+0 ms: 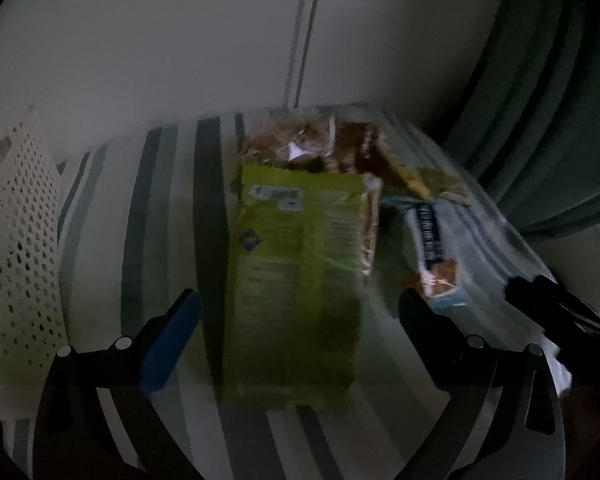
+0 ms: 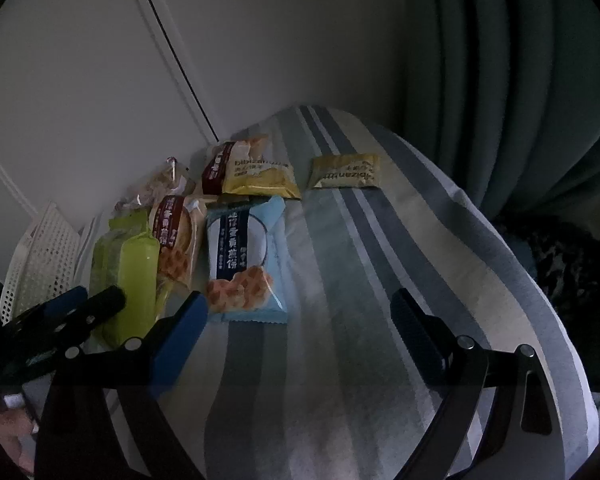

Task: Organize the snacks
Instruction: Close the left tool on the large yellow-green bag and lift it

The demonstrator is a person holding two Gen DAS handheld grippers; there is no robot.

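A lime-green snack packet (image 1: 296, 272) lies on the striped cloth (image 1: 160, 208), and my left gripper (image 1: 296, 320) stands open with its fingers on either side of the packet's near end, not touching it. To its right is a light blue waffle packet (image 1: 436, 248). In the right wrist view, my right gripper (image 2: 300, 328) is open over bare cloth, just right of the light blue waffle packet (image 2: 240, 256). The green packet (image 2: 128, 272), an orange waffle packet (image 2: 178, 236), two yellow packets (image 2: 260, 176) (image 2: 346, 170) and a dark red packet (image 2: 216, 168) lie beyond.
A white perforated basket (image 1: 20, 240) (image 2: 40, 256) stands at the left edge of the cloth. A clear bag of snacks (image 2: 160, 188) lies behind the green packet. A white wall is behind, and a teal curtain (image 2: 500, 80) hangs at the right. The scene is dim.
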